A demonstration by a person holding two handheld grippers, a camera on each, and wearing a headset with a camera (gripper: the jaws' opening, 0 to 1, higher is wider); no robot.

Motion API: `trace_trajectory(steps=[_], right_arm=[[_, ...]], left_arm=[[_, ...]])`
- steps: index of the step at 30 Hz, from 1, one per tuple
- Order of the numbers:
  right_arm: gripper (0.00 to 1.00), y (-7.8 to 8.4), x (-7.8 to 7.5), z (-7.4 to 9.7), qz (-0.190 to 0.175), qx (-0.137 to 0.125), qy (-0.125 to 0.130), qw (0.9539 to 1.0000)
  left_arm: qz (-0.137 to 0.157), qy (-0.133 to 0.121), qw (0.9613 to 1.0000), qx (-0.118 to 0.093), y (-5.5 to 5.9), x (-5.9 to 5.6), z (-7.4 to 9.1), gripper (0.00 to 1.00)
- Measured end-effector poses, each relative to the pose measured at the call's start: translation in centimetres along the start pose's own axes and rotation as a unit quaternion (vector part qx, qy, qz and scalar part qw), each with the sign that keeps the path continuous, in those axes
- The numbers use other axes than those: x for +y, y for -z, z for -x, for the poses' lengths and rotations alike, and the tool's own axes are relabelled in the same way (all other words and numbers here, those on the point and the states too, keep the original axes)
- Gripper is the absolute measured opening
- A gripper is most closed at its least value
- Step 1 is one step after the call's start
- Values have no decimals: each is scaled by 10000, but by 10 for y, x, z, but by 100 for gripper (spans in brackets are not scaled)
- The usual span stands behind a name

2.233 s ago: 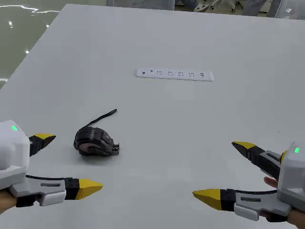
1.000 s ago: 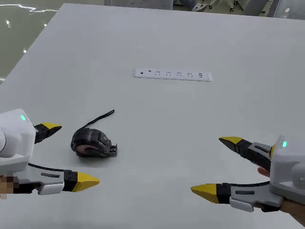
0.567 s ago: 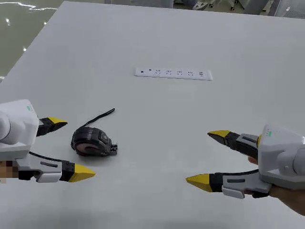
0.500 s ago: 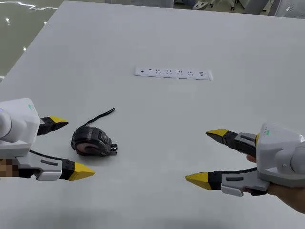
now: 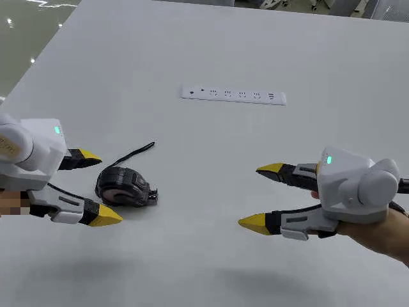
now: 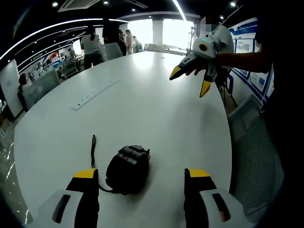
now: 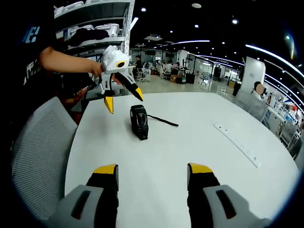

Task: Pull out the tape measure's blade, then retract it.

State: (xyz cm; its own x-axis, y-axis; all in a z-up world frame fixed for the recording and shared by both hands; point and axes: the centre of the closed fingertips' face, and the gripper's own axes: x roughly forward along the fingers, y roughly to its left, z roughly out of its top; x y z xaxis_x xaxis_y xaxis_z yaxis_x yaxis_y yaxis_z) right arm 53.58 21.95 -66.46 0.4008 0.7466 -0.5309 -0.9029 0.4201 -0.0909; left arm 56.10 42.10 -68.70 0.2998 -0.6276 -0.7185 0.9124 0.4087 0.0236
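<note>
My left gripper (image 5: 104, 187), white-bodied with black jaws and yellow tips, has its jaws spread wide and holds nothing; one tip sits just beyond the far side of the tape measure and the other just off its near side, so the jaws bracket it without touching. The tape measure (image 5: 124, 187) is a round, black, rubber-cased one lying on its side on the white table (image 5: 192, 268), with a thin black wrist strap (image 5: 135, 153) trailing away behind it. No blade is drawn out, so I judge the first step, getting hold of the case, is only starting. The blade's mouth seems to face right, though the hook is too small to make out. Well to the right of the tape measure, my matching right gripper (image 5: 261, 196) hovers with its jaws spread and empty, pointing back toward it. Far beyond the tape measure lies a flat white power strip (image 5: 233, 94). Next I should close the left jaws on the case, then bring the right in to pinch the hook.
</note>
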Motion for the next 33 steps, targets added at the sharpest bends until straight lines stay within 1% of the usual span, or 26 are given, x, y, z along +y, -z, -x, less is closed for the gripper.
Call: trace_trajectory(steps=[4, 8, 10, 13, 15, 17, 19, 21, 23, 26, 29, 33], right_arm=[[57, -3, -4, -11, 80, 13, -60, 9999], [55, -6, -3, -22, 142, -24, -211, 9997], [54, -7, -2, -28, 217, 5, -277, 9994], [52, -8, -3, -38, 241, 16, -391, 9989], [50, -7, -4, -44, 335, 64, -477, 9983], [48, -8, -5, -49, 356, 70, -518, 9980], [48, -8, -5, -55, 345, 64, -583, 9977], [47, -10, -4, -61, 357, 47, -666, 9971], [46, -10, -1, -67, 370, 50, -750, 9965], [45, -8, 3, -78, 425, 127, -888, 9951], [43, -7, 3, -87, 440, 173, -960, 9943], [41, -7, 6, -97, 437, 195, -1062, 9932]], left_arm=[[-143, 104, 9998, 121, 3, 5, -3, 67], [-263, 204, 9993, 184, 5, 8, -7, 64], [-298, 264, 9989, 256, 7, 10, -10, 62], [-454, 353, 9979, 309, 9, 11, -14, 59], [-491, 360, 9975, 358, 10, 13, -17, 57], [-575, 390, 9966, 448, 12, 14, -19, 56], [-659, 414, 9957, 507, 15, 16, -22, 52], [-729, 456, 9946, 585, 17, 17, -23, 49], [-742, 486, 9940, 635, 18, 17, -26, 49], [-821, 563, 9923, 734, 21, 17, -29, 47], [-890, 612, 9905, 852, 25, 17, -32, 44], [-1004, 652, 9884, 939, 27, 19, -35, 39]])
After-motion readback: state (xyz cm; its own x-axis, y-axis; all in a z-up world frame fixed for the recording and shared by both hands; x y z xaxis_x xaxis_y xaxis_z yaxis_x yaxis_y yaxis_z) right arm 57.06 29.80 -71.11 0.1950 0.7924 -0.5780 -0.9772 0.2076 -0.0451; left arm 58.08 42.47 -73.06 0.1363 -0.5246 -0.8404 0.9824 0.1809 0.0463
